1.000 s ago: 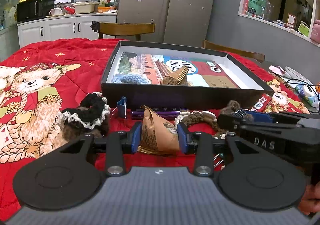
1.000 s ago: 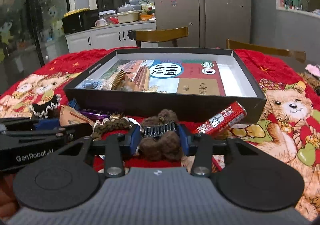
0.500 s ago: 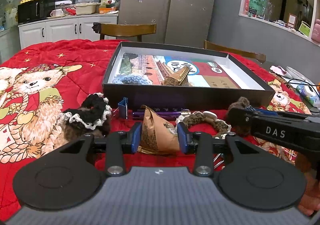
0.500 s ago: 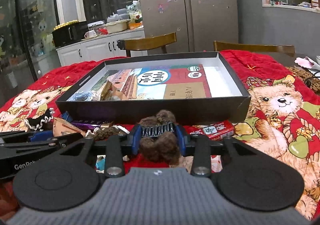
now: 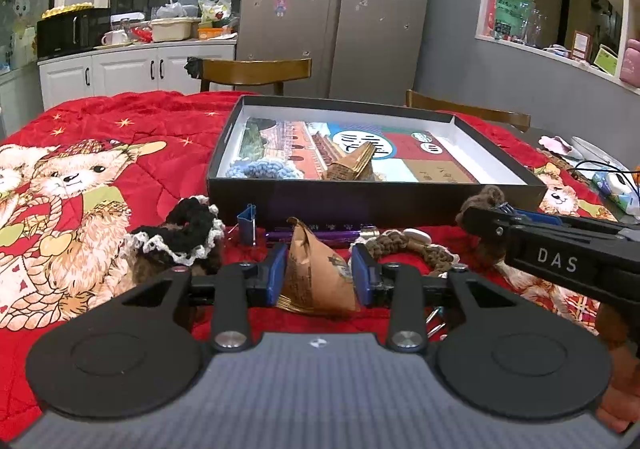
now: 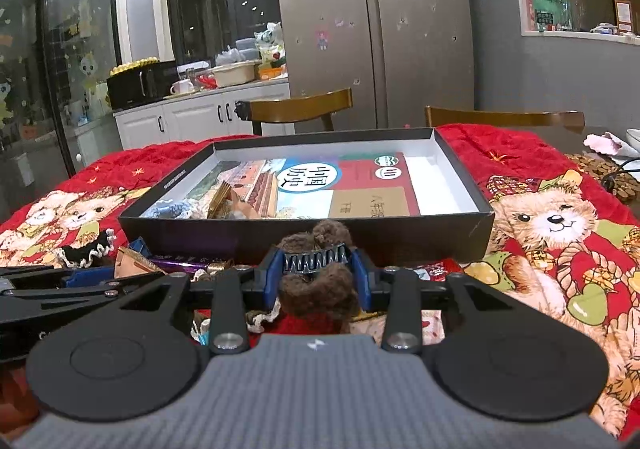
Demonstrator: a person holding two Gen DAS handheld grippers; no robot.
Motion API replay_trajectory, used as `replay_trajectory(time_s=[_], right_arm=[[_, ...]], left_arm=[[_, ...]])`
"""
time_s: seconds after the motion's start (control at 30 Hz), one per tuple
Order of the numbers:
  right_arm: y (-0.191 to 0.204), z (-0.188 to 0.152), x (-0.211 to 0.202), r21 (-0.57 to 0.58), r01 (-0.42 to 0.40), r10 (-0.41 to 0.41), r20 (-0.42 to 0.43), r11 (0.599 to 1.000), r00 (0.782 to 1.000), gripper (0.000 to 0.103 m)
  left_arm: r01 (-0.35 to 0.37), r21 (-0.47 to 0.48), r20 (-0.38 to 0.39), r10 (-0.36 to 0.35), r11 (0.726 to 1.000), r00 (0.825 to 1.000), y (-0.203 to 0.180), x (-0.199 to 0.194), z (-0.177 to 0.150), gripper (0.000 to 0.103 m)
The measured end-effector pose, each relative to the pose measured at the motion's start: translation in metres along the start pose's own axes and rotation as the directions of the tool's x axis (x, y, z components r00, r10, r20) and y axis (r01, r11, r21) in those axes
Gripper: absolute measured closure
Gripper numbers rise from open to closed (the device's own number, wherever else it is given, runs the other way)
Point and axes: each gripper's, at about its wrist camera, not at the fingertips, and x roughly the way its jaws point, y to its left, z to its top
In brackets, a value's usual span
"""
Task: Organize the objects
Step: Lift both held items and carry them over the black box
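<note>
The right claw, pinching the brown fuzzy hair clip, has the open black box straight ahead, while the left claw is closing on the brown paper packet.

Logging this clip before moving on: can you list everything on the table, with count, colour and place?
Shallow cardboard box: one, black outside, white inside, centre of quilt.
Printed book: one, red and blue cover, flat in box.
Crocheted scrunchie: one, blue, box's near left corner.
Folded paper packet: one, brown, between left jaws, which are closing.
Fuzzy hair claw: one, brown with black teeth, clamped in right jaws.
Lace-trimmed scrunchie: one, black and white, left of box.
Binder clip: one, blue, before box.
Quilt: one, red, bear print.
Left gripper; right gripper.
</note>
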Motion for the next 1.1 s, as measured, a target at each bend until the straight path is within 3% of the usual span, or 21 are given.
replay_trajectory(time_s=[0.43,0.83,1.1], right_arm=[[0.000,-0.001,-0.009,0.007,0.024,-0.024,0.054,1.000,0.998,0.062],[-0.002,0.000,-0.015,0.031,0.003,-0.005,0.085,1.000,0.996,0.062],[-0.005,0.003,-0.016,0.053,-0.017,0.011,0.098,0.998,0.995,0.062]], left_arm=[[-0.014,0.001,0.030,0.014,1.000,0.999,-0.002,-0.005,-0.001,0.068],[-0.029,0.050,0.208,0.018,0.998,0.978,-0.010,-0.035,-0.006,0.068],[-0.037,0.076,0.256,0.017,0.996,0.967,-0.016,-0.045,-0.009,0.068]])
